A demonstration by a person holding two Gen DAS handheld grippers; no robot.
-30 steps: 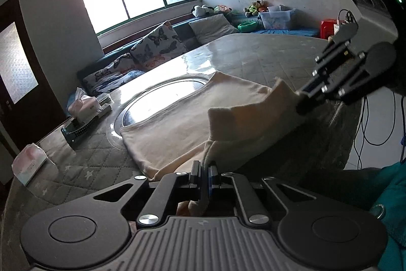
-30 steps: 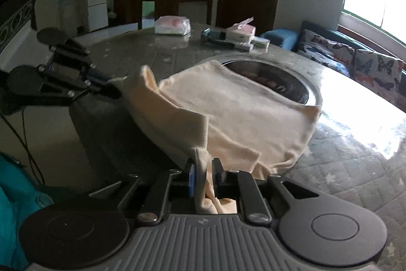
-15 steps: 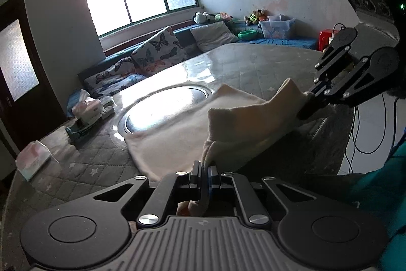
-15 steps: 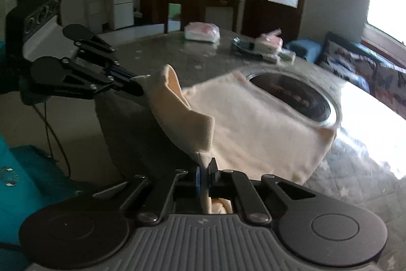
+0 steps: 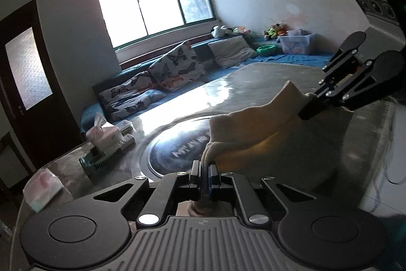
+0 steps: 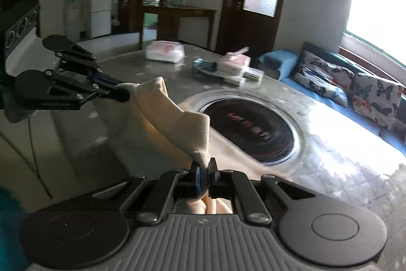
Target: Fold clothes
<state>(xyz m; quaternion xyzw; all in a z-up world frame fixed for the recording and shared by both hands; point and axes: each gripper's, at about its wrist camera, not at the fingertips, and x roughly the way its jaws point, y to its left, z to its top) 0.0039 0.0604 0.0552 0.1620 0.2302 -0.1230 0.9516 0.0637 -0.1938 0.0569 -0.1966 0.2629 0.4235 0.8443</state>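
Note:
A cream-coloured garment [image 5: 266,133] hangs lifted between the two grippers over the near edge of the round table [image 5: 256,78]. My left gripper [image 5: 205,170] is shut on one corner of it. My right gripper [image 6: 203,170] is shut on the other corner. In the left wrist view the right gripper [image 5: 305,113] comes in from the right, pinching the cloth. The right wrist view has the left gripper [image 6: 125,95] at the left, holding the garment [image 6: 175,123]. The lifted edge sags between them. The cloth's lower part trails on the table [image 6: 337,166].
A round dark glass inset [image 6: 256,128] sits in the table's middle, partly uncovered. Tissue boxes [image 5: 106,136] and a pink pack [image 5: 41,188] stand at the table's far side. A sofa with butterfly cushions [image 5: 177,67] runs under the window. Cables [image 5: 390,161] hang at right.
Both grippers have risen and pulled back with the garment, lifting it off the table. The dark glass inset, covered before, now shows. The right jaws have closed tighter on the cloth.

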